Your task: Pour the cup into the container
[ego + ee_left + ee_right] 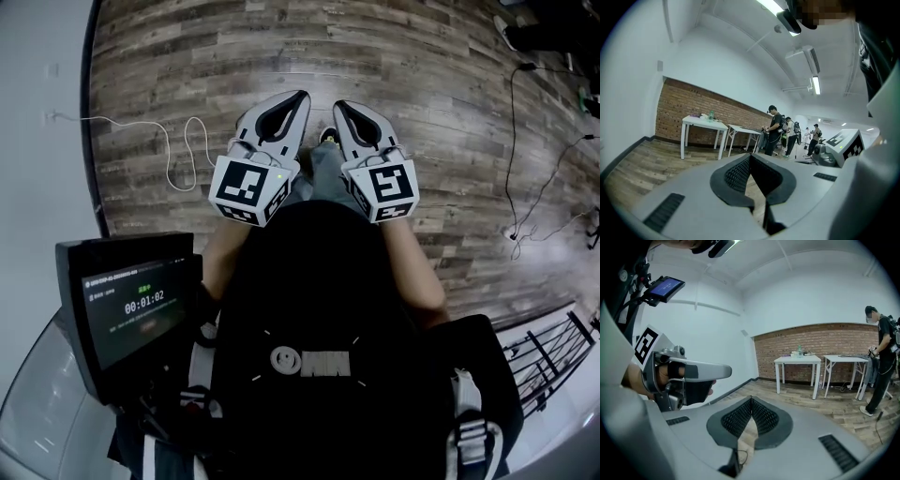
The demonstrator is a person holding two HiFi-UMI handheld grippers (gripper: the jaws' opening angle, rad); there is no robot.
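Left gripper (299, 96) and right gripper (340, 106): jaws together, nothing held. Side by side mid-frame over floor (422, 75); judged a carrying posture, no cup near.

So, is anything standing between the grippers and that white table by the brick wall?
Nothing visible does. Only wood floor lies between the shut, empty left gripper and right gripper and the white table. The items on it are too small to name. A person stands off to its right.
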